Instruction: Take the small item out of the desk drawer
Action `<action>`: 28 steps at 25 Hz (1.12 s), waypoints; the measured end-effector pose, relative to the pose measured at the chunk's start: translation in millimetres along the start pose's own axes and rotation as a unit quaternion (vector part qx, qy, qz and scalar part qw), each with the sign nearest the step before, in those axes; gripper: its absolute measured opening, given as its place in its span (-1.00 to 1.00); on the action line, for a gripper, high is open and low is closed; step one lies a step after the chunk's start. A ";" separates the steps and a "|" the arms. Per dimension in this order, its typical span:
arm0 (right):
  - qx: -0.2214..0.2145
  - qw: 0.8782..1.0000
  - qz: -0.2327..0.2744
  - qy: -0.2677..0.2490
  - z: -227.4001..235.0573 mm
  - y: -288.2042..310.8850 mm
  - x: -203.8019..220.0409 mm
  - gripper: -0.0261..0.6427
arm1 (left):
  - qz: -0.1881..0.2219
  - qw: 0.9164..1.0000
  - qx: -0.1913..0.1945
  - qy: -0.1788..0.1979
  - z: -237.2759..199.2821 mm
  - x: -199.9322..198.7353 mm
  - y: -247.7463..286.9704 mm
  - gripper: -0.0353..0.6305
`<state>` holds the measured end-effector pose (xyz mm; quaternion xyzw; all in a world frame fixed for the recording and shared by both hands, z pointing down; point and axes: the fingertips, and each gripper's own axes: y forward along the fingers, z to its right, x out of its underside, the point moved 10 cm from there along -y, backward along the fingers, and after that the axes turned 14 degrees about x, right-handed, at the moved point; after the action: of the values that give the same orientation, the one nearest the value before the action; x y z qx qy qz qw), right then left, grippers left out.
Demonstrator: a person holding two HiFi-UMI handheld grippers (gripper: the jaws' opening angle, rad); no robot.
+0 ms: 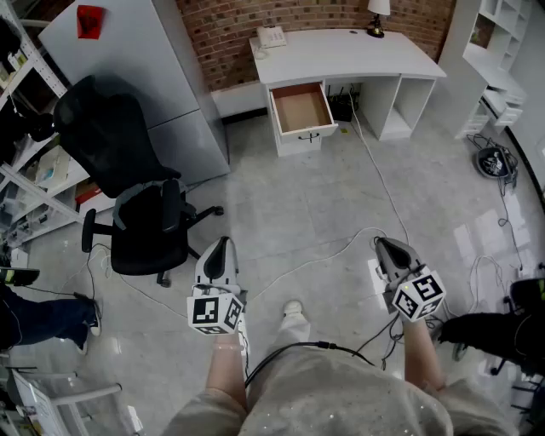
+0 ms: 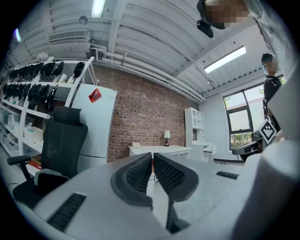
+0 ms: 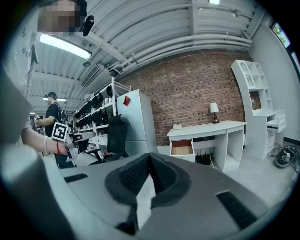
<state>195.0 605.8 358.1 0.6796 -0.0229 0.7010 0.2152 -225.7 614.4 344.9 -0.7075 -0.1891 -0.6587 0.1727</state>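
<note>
A white desk stands against the brick wall far ahead, its drawer pulled open. The drawer's brown inside shows nothing I can make out from here; the small item is not visible. My left gripper and right gripper are held low over the floor, several steps short of the desk, both pointing towards it. In the left gripper view the left gripper has its jaws together with nothing between them. The right gripper is likewise shut and empty, with the open drawer beyond it.
A black office chair stands at the left in front of a grey cabinet. Cables run across the floor towards the desk. A phone and a lamp sit on the desk. People stand at both lower edges.
</note>
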 end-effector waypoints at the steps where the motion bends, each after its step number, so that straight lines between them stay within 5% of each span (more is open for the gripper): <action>1: 0.003 1.000 -0.001 0.002 -3.0 8.8 0.3 -0.91 | -0.003 1.000 0.003 -0.001 -10.6 0.4 5.5 -0.84; 16: 0.061 0.998 -0.009 0.032 -1.5 99.3 -8.0 -0.91 | -0.013 0.997 0.073 -0.023 -98.7 11.5 116.1 -0.84; 28: 0.104 0.993 0.000 0.055 40.1 137.4 -18.0 -0.91 | -0.037 0.996 0.065 -0.040 -115.6 25.0 166.4 -0.84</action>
<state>186.8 463.4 379.6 0.6584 0.0622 0.7360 0.1447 -242.0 413.9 379.0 -0.7130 -0.2638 -0.6224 0.1861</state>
